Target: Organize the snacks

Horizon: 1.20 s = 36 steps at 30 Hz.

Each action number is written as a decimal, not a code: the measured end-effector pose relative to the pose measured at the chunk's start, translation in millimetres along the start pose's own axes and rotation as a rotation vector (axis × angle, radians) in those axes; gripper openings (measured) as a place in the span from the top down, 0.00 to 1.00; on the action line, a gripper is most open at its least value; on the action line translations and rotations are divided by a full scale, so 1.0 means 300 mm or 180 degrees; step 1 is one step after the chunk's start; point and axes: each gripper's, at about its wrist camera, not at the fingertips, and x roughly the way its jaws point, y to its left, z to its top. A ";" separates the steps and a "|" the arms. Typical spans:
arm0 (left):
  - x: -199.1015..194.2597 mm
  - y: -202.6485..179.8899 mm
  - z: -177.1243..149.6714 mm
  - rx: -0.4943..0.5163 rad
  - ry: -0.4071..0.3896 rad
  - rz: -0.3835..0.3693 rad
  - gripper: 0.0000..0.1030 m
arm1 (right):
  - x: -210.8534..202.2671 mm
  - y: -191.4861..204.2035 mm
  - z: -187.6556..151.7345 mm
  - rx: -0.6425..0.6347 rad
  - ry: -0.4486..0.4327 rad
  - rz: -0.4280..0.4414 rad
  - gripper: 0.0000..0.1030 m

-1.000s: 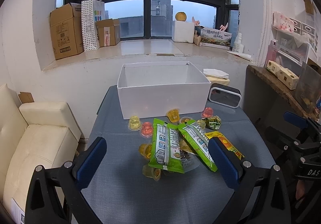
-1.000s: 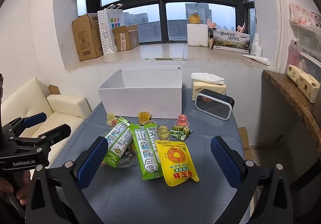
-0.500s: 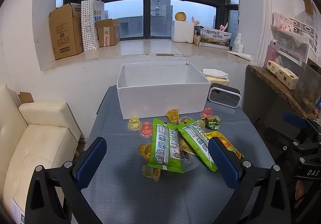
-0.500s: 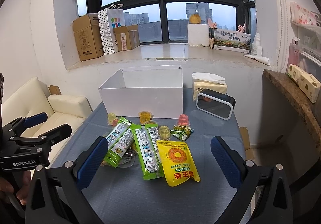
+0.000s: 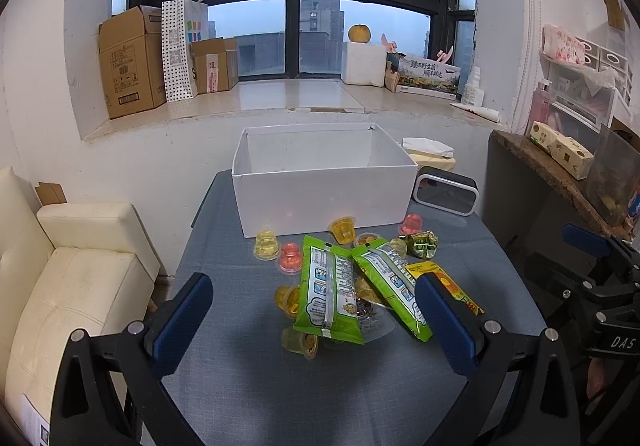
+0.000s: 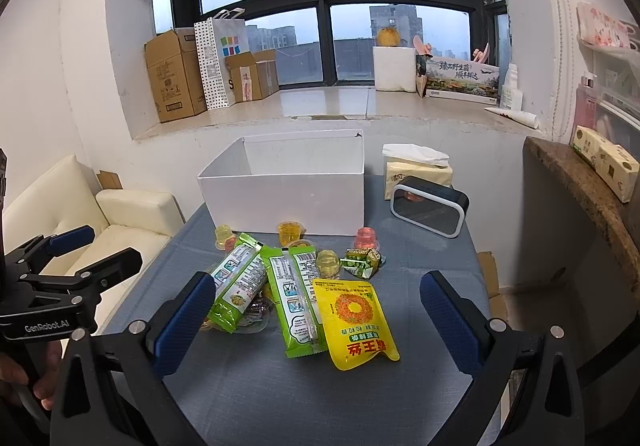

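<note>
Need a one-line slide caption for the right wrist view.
Open right gripper above yellow pouch and green packets, white box behind.

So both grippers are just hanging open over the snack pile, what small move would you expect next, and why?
Probably the right gripper lowers onto the yellow pouch. It lies flat at the near edge of the pile, almost centred between that gripper's open jaws, and nothing rests on it. The white box behind the pile looks empty, so nothing seems sorted yet. The left gripper is also open, holding nothing.
</note>
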 end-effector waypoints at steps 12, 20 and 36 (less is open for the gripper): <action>0.007 -0.002 -0.004 -0.0034 0.0011 -0.0028 0.00 | -0.003 0.003 -0.004 -0.0007 0.0013 0.0031 0.00; 0.007 0.000 -0.004 -0.0040 0.0010 -0.0041 0.00 | -0.001 0.003 -0.004 0.0001 0.0024 0.0043 0.00; 0.006 0.024 -0.033 -0.0056 0.0056 -0.0034 0.00 | 0.260 -0.114 -0.089 -0.0014 0.0661 0.0071 0.00</action>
